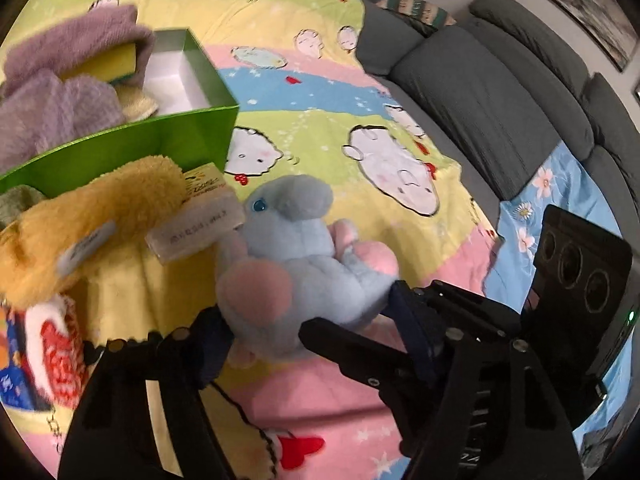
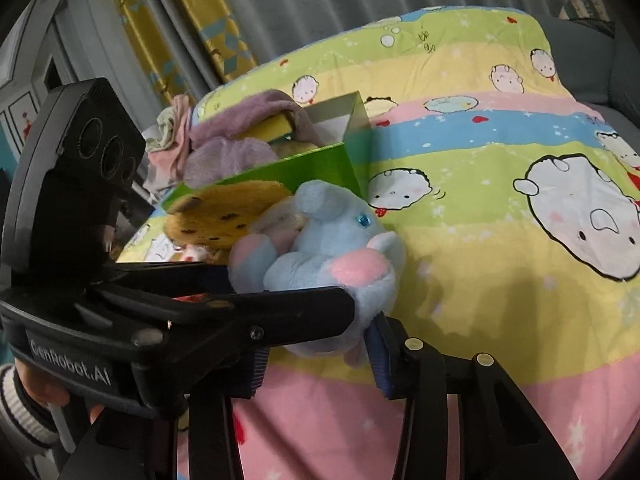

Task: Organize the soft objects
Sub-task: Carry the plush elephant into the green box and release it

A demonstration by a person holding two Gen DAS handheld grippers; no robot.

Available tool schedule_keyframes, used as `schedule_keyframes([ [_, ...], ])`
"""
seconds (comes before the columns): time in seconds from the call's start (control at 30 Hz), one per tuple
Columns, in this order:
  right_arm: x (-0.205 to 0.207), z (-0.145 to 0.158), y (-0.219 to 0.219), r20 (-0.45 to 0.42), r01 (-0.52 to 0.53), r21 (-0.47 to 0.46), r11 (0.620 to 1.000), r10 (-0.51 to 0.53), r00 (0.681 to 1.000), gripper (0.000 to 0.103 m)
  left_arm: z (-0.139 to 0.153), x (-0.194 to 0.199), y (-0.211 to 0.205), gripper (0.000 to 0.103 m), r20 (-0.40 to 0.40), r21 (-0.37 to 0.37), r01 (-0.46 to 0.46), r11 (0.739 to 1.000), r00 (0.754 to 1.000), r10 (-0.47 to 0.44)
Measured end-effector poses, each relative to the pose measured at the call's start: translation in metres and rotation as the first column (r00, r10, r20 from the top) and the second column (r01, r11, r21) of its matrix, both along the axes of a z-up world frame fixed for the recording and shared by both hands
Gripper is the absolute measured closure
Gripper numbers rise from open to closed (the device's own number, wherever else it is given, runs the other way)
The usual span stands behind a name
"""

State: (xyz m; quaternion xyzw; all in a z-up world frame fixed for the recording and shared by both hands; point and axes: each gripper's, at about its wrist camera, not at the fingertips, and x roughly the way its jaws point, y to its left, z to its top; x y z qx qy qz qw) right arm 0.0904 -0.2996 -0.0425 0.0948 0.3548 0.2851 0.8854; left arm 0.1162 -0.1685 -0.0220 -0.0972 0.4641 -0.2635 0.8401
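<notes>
Blue plush (image 1: 304,264): on bed (image 1: 420,240), near-right of green box (image 1: 132,148). Left tool (image 1: 304,332) and right tool (image 2: 316,352) both straddle it, pads seemingly pressing; box far-left of both, left nearer.

Home living rm: grey sofa (image 1: 480,92), curtains (image 2: 280,8), cartoon blanket (image 1: 320,140), wall pic (image 1: 588,8).

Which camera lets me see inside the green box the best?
The left wrist view. It looks down into the green box, showing its white bottom, the purple towel and a yellow sponge. The right wrist view sees the box from the side, so mostly its green wall shows.
</notes>
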Motion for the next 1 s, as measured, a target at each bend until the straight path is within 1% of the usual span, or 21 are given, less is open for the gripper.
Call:
schedule_keyframes([
  [0.13, -0.029, 0.016, -0.004, 0.038, 0.018, 0.002, 1.000, -0.018, 0.999, 0.059, 0.011, -0.021, -0.001, 0.031, 0.026, -0.032, 0.020, 0.999, 0.999, -0.019],
  [0.23, -0.048, 0.030, -0.005, 0.076, 0.026, -0.005, 1.000, -0.026, 0.997, 0.059, 0.027, -0.042, -0.002, 0.031, 0.078, -0.043, 0.041, 0.998, 0.996, -0.037],
  [0.33, -0.058, 0.052, -0.004, 0.124, 0.030, -0.019, 0.999, -0.027, 0.992, 0.059, 0.046, -0.052, 0.001, 0.031, 0.125, -0.067, 0.044, 0.997, 0.992, -0.036],
  [0.43, -0.059, 0.074, 0.004, 0.177, 0.021, -0.027, 0.999, -0.016, 0.984, 0.059, 0.069, -0.056, 0.012, 0.031, 0.178, -0.083, 0.029, 0.996, 0.984, -0.013],
  [0.63, -0.037, 0.108, 0.035, 0.266, -0.035, -0.036, 0.999, 0.043, 0.963, 0.059, 0.104, -0.046, 0.048, 0.031, 0.257, -0.095, -0.043, 0.995, 0.964, 0.066],
  [0.77, -0.012, 0.125, 0.064, 0.307, -0.086, -0.035, 0.996, 0.092, 0.947, 0.059, 0.121, -0.032, 0.079, 0.031, 0.289, -0.096, -0.101, 0.990, 0.949, 0.125],
  [0.9, 0.021, 0.139, 0.101, 0.326, -0.143, -0.035, 0.989, 0.146, 0.934, 0.059, 0.133, -0.012, 0.112, 0.031, 0.303, -0.103, -0.157, 0.982, 0.936, 0.181],
  [1.0, 0.044, 0.147, 0.130, 0.331, -0.167, -0.048, 0.985, 0.173, 0.927, 0.059, 0.137, 0.009, 0.141, 0.031, 0.285, -0.128, -0.200, 0.971, 0.931, 0.229],
])
